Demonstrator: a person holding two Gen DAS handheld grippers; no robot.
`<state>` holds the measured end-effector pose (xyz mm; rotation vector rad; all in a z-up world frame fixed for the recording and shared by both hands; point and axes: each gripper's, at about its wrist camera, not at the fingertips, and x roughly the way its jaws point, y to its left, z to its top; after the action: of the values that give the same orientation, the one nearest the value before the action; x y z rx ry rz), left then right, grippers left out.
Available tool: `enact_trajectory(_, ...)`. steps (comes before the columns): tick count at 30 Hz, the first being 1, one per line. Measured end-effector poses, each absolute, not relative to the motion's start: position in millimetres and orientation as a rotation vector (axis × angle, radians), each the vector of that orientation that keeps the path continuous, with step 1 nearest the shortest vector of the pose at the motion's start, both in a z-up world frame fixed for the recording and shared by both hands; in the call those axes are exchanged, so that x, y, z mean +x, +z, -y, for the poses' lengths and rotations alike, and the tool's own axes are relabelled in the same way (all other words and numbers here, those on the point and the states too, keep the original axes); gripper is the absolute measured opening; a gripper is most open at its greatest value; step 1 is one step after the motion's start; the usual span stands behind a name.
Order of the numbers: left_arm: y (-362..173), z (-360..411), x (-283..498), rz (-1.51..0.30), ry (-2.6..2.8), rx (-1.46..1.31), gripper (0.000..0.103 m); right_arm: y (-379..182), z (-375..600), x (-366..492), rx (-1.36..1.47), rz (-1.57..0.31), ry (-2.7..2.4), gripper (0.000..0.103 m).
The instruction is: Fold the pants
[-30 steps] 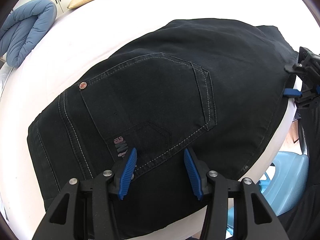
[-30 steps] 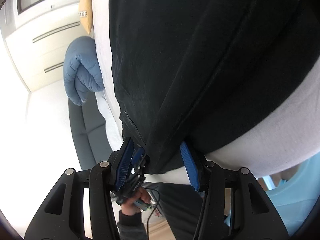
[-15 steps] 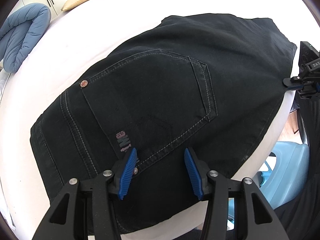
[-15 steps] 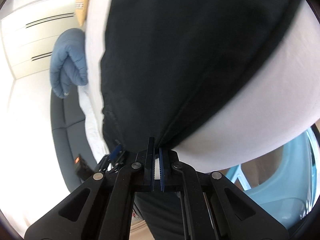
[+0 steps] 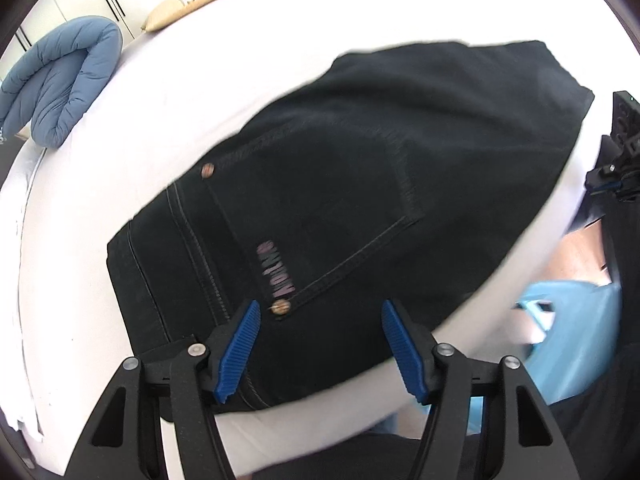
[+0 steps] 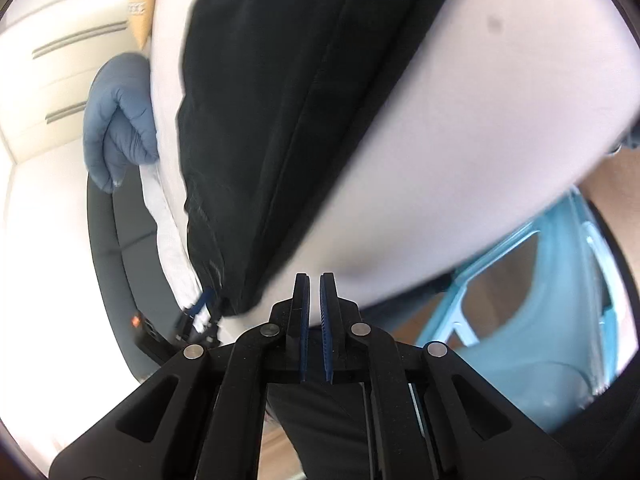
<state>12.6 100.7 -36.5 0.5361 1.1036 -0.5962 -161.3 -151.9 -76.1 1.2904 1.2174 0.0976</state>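
So your black pants (image 5: 360, 184) are lying folded on the white bed (image 5: 200, 92), close to its near edge, back pocket facing up with the waistband end toward the near left corner. Your left gripper (image 5: 320, 344) is hovering right over that pocket corner near the edge, jaws spread and opening wider, with nothing pinched between the blue pads (image 5: 236, 356); the denim just sits underneath them. Your right gripper (image 6: 315, 320) has its jaws pretty much closed, only a sliver of gap, and they're empty. It's sitting just off the bed's near edge, and the pants' nearest corner (image 6: 240, 304) is a bit to the left of the fingertips, not touching. There's a blue duvet roll (image 5: 56, 84) at the far left edge.
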Motion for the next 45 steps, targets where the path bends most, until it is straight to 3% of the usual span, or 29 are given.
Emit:
enact_trajectory(5, -7.6, -64.2, 10.4, -1.016, -0.660, 0.449, 0.066, -22.1, 174.3, -138.1, 1.137, -1.035, 0.160, 0.005)
enact_trajectory(9, -19.9, -14.4, 24.1, -0.995, -0.721, 0.364, 0.066, -39.0, 191.3, -105.0, 1.186, -1.007, 0.155, 0.005)
enact_trajectory(13, -66.0, 29.7, 23.3, -1.098, -0.733, 0.404, 0.067, -78.9, 215.5, -107.1, 1.195, -1.087, -0.001, 0.005)
enact_trajectory(17, -75.2, 12.5, 8.8, -1.093, -0.730, 0.349, 0.066, -93.6, 269.0, -150.4, 1.301, -0.949, -0.091, 0.000)
enact_trajectory(22, -77.5, 1.4, 12.0, -1.105, -0.742, 0.343, 0.066, -60.7, 336.5, -192.0, 1.251, -0.826, -0.369, 0.000)
enact_trajectory(28, -76.3, 12.7, 23.5, -1.121, -0.702, 0.317, 0.066, -12.9, 298.1, -115.7, 1.085, -0.828, -0.021, 0.001)
enact_trajectory(34, -72.3, 6.6, 21.5, -1.125, -0.680, 0.314, 0.066, -79.1, 319.2, -70.9, 1.190, -0.934, -0.098, 0.001)
enact_trajectory(37, -73.3, 2.8, 23.4, -1.130, -0.682, 0.294, 0.066, -99.7, 362.0, -66.5, 1.277, -0.837, -0.097, 0.000)
enact_trajectory(45, -71.0, 6.1, 27.9, -1.139, -0.656, 0.279, 0.067, -80.0, 462.7, -56.0, 1.155, -0.719, -0.315, 0.000)
